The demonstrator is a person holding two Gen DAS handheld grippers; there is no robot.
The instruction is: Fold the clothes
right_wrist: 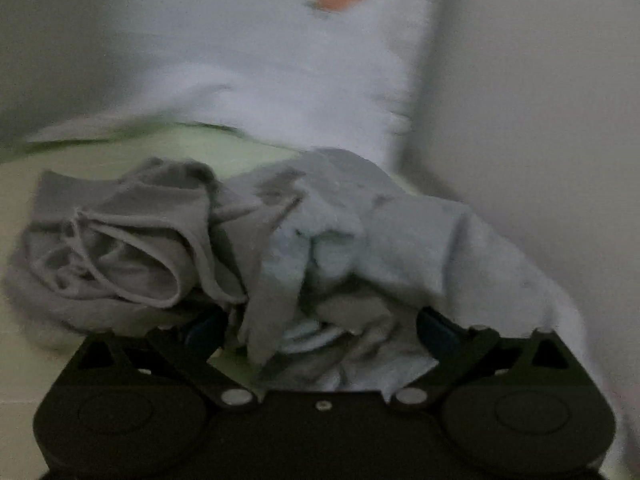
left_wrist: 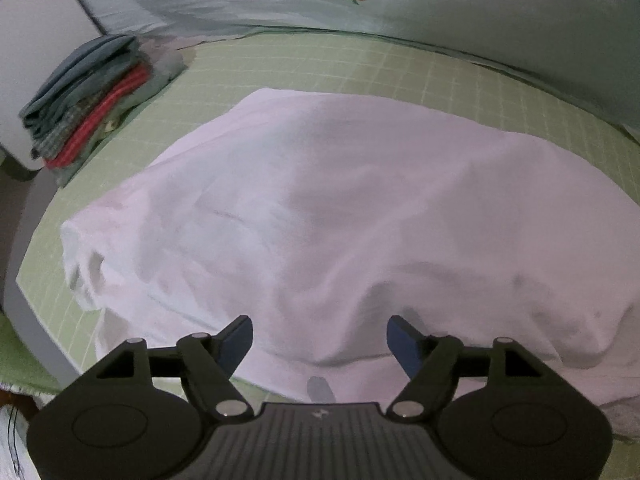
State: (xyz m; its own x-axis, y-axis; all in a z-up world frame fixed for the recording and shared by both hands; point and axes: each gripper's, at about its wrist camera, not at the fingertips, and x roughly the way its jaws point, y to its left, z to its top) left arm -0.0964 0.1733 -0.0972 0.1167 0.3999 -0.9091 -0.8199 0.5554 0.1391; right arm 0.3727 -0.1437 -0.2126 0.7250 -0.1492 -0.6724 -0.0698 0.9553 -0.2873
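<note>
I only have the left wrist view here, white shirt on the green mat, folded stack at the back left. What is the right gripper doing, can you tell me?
Observer: The right gripper points at a crumpled pile of unfolded clothes on the green mat.
Operator: Is it holding anything from that pile?
Observer: Not that I can see. Its jaws stand wide apart, with cloth from the pile lying between them; the picture is blurred, so contact is unclear.
Operator: What is in the pile?
Observer: A grey garment with a drawstring on the left, and a pale blue garment on the right, tangled together.
Operator: Anything behind it?
Observer: A pale sheet with an orange carrot print, the same print as in your view.
</note>
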